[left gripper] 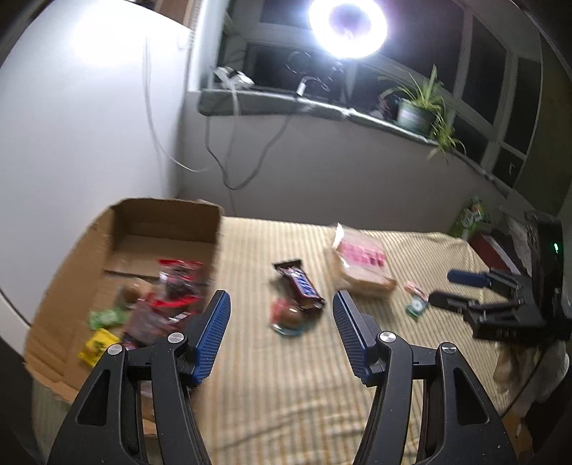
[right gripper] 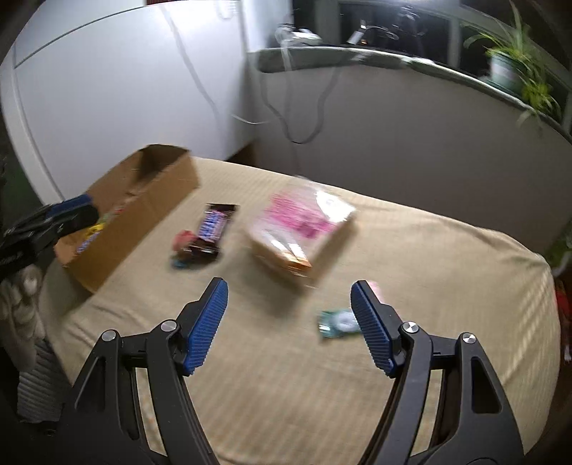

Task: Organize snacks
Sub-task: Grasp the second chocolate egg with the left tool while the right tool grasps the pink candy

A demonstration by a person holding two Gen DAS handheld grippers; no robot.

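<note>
An open cardboard box at the table's left holds several snack packets. A dark Snickers bar lies on the striped cloth beside a small red and teal snack. A clear pink-printed bag lies further right. A small green packet lies by my right gripper's right finger. My left gripper is open and empty, above the cloth near the Snickers bar. My right gripper is open and empty, in front of the pink bag. Both views are blurred.
The table has a beige striped cloth. A white cabinet stands behind the box. A windowsill carries a ring light, cables and a potted plant. The right gripper shows in the left wrist view.
</note>
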